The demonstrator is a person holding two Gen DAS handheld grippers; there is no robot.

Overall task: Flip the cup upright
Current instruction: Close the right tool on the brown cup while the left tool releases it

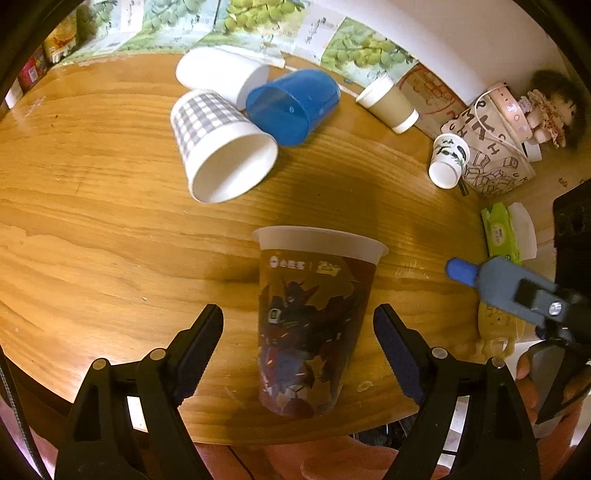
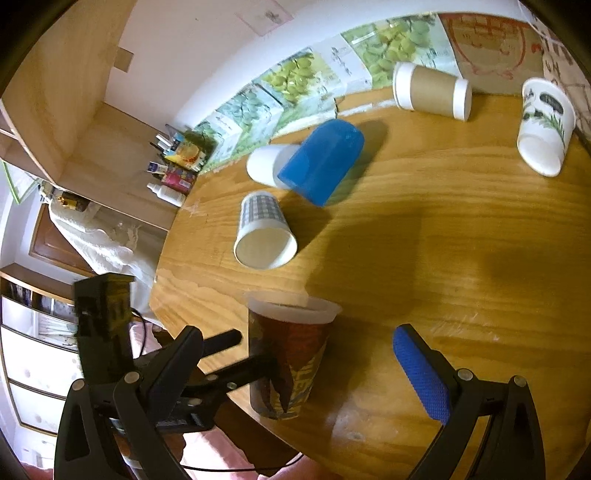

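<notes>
A printed cup (image 1: 314, 325) with a dark robot picture and a white rim stands upright near the table's front edge; it also shows in the right wrist view (image 2: 288, 354). My left gripper (image 1: 298, 332) is open with a finger on each side of the cup, not touching it. My right gripper (image 2: 303, 354) is open to the cup's right, empty. Several other cups lie on their sides: a checked cup (image 1: 218, 144), a blue cup (image 1: 291, 105), a white cup (image 1: 218, 72), a brown-sleeved cup (image 1: 389, 103) and a leaf-print cup (image 1: 448, 158).
The round wooden table (image 1: 92, 221) ends just below the printed cup. Grape-print boxes (image 1: 240, 14), a printed bag (image 1: 491, 147), a doll (image 1: 550, 107) and a green tissue pack (image 1: 502, 232) stand at the back and right. The right gripper's finger (image 1: 461, 271) reaches in from the right.
</notes>
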